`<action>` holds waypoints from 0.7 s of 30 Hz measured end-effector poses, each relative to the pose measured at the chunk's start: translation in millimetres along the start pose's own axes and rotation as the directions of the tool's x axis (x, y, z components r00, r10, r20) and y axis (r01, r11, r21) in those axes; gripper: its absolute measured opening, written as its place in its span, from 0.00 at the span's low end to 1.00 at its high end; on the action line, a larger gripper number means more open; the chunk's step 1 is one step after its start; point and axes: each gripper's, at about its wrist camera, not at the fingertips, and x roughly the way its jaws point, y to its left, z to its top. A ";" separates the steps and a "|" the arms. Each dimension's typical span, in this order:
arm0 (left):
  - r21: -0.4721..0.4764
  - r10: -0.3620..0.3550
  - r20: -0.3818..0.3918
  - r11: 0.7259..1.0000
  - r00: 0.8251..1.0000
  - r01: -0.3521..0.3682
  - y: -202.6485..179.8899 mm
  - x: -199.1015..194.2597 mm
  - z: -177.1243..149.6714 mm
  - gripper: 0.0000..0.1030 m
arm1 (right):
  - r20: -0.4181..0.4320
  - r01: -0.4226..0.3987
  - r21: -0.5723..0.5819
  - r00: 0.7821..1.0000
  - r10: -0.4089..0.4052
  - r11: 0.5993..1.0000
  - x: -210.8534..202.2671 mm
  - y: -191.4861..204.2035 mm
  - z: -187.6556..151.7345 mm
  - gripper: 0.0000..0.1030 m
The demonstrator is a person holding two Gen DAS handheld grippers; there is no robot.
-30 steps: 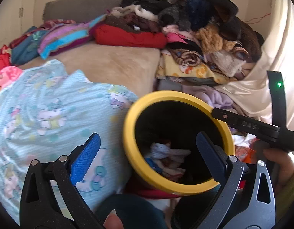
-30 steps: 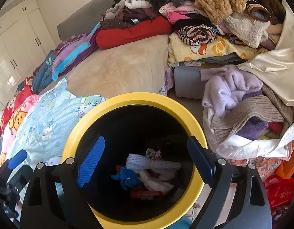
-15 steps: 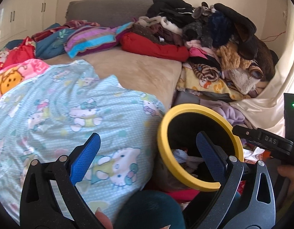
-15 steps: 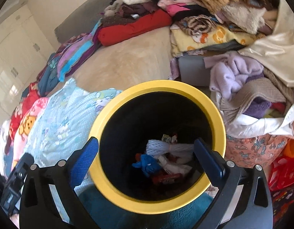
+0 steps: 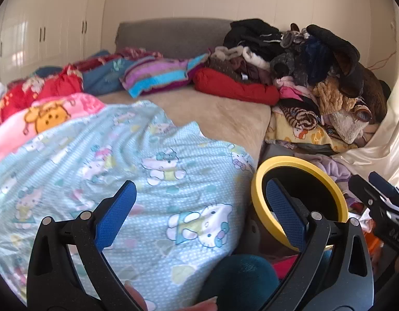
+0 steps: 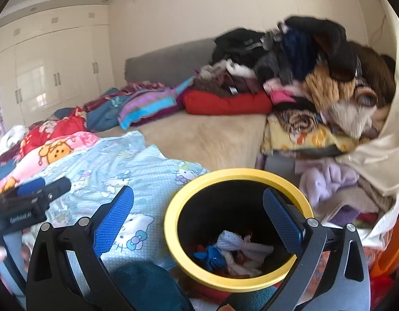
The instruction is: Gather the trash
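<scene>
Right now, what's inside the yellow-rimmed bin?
The bin holds a white wad, a blue scrap and red bits. Its wall hides whatever lies under them.

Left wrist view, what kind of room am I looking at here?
Most likely a bedroom in a home. A bed with a grey headboard fills the view, heaped with clothes and a cartoon-cat blanket. Built-in white wardrobes line the left wall, and a yellow-rimmed trash bin stands beside the bed.
</scene>
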 end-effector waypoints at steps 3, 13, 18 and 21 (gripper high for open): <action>0.016 0.007 0.038 1.000 0.999 -0.007 1.0 -13.2 -7.0 0.89 | 0.007 -0.008 0.004 1.000 0.008 1.000 -6.5 0.5 -6.9 0.94; 0.015 0.054 0.118 0.998 0.992 -0.056 4.3 -32.8 -29.9 0.89 | 0.133 0.086 0.002 0.987 -0.086 0.996 -21.9 1.9 -25.1 0.94; 0.005 0.049 0.131 0.999 0.990 -0.050 1.6 -31.5 -33.8 0.89 | 0.228 0.043 -0.133 0.974 -0.012 0.990 -32.8 22.0 -39.5 0.95; 0.014 0.046 0.137 0.999 0.989 -0.048 -1.2 -31.6 -35.6 0.89 | 0.211 0.017 -0.127 0.977 0.010 0.992 -31.6 24.6 -41.4 0.95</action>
